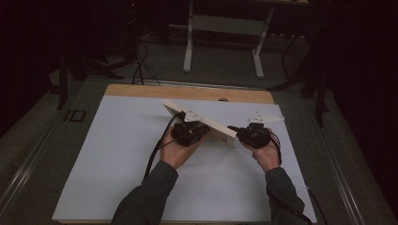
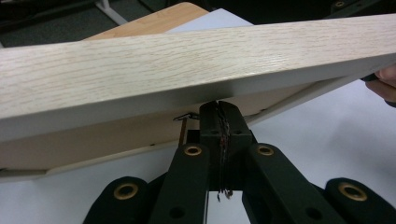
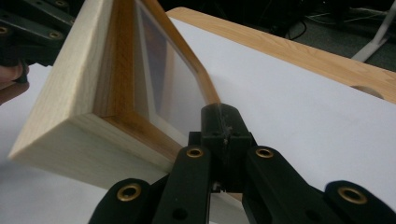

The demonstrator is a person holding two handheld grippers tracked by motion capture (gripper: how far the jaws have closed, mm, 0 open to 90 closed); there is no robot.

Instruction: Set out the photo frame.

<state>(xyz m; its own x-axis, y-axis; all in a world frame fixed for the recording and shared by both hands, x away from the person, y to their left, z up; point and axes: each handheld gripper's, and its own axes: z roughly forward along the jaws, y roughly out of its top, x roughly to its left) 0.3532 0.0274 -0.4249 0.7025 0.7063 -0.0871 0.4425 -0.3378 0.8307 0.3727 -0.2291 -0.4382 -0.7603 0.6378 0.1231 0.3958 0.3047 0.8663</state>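
Pale oak-grain wooden picture frame [image 1: 206, 123], deep-sided with a glazed front, sits tilted on edge over the white sheet [image 1: 122, 164] covering the wood-edged table [image 1: 187, 91], between both hands; left gripper [image 2: 219, 109] has jaws pressed together, tips under the frame's lower edge, contact with it not resolvable; right gripper [image 3: 223, 116] likewise pressed together, tips against the frame's inner rim by the glass; whether either pinches anything cannot be told.

No words, labels, brands, numbers or signs are showing legibly on anything in these views.
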